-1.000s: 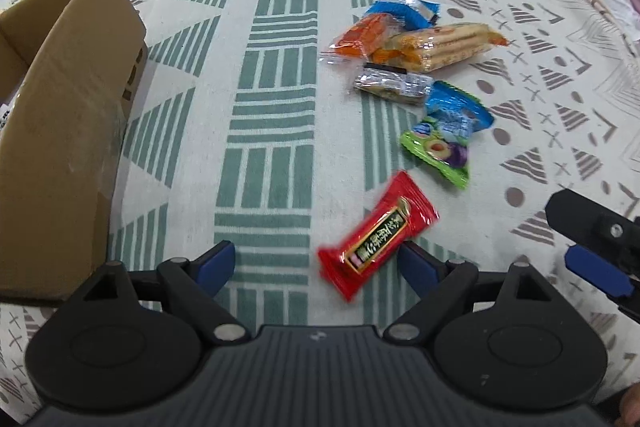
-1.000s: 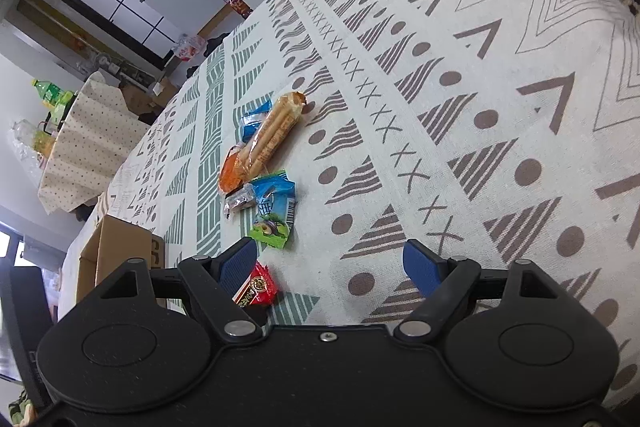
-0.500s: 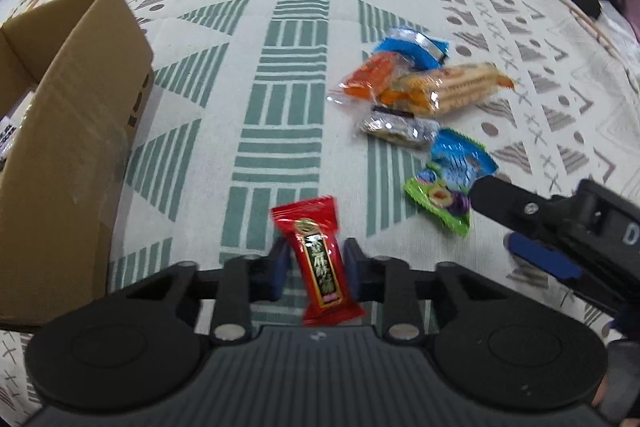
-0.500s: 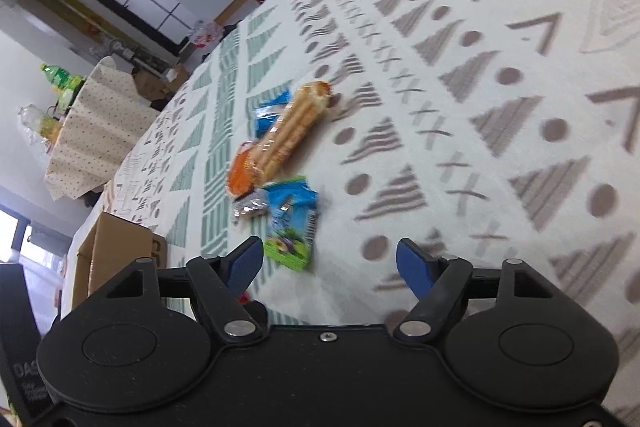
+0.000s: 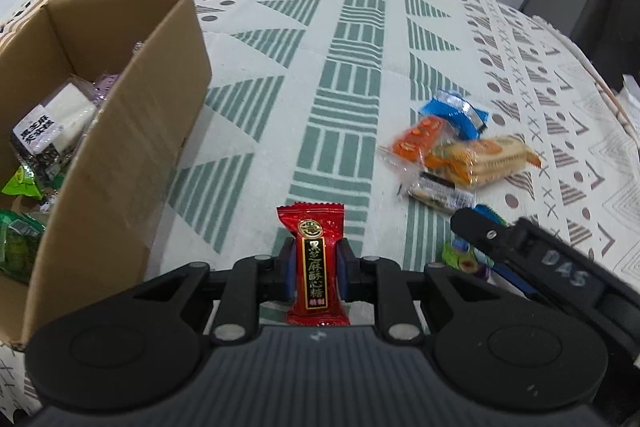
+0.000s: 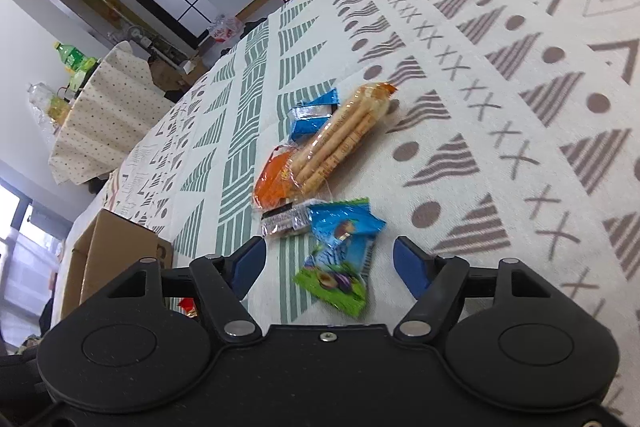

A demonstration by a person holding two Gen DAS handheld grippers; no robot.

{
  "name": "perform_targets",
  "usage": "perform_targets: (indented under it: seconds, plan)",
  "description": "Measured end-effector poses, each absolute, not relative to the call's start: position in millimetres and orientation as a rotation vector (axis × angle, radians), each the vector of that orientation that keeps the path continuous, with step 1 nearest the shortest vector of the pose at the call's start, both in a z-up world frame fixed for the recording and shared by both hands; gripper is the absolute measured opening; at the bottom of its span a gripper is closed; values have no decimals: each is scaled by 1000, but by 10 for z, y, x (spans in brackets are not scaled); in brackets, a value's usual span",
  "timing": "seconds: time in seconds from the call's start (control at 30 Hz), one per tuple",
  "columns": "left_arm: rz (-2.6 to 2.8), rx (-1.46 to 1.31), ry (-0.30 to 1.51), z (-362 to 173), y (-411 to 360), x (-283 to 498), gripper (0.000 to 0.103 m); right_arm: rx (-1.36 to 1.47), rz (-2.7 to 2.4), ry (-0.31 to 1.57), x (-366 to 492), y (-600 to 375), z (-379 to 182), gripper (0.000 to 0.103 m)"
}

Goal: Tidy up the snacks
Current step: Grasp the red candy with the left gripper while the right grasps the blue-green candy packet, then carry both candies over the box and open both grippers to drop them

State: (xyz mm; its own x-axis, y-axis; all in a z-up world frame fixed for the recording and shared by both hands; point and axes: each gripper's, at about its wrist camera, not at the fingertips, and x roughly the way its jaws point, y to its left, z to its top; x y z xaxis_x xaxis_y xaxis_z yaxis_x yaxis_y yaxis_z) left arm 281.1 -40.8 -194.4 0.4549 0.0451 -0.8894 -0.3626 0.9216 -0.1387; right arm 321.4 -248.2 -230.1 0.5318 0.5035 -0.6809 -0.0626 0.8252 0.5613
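Left tool [image 5: 314,269]: its blue pads are clamped on a red candy [image 5: 315,265], which stands upright between them, lifted above the table [image 5: 352,99].
Right tool [image 6: 328,263]: half open, its jaws have just been closing; a blue-green packet [image 6: 340,255] lies on the cloth between the pads, seemingly untouched, though the edges blur.
Box [image 5: 124,155]: open cardboard, left of the held candy, with several wrapped snacks already inside.
Loose snacks: a blue packet [image 6: 312,113], an orange packet [image 6: 274,179], a biscuit pack [image 6: 340,139] and a silver bar [image 6: 286,221] huddle together on the table, just beyond the right tool.
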Motion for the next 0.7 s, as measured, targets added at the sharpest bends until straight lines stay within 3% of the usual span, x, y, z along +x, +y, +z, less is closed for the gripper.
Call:
perform_targets:
  seconds: [0.07,0.13,0.7]
  plan:
    - [258,-342,1063,-1905,-388,2803,19,472,332,959,3237,-2411,-2294,56]
    - [258,-353,1046,-1852,-363,2789,19,441,313,979,3258,-2364,-2288,33]
    - [251,-457,878,-1269,16,2440,19,413,348,910,2939,-2186,-1601,32]
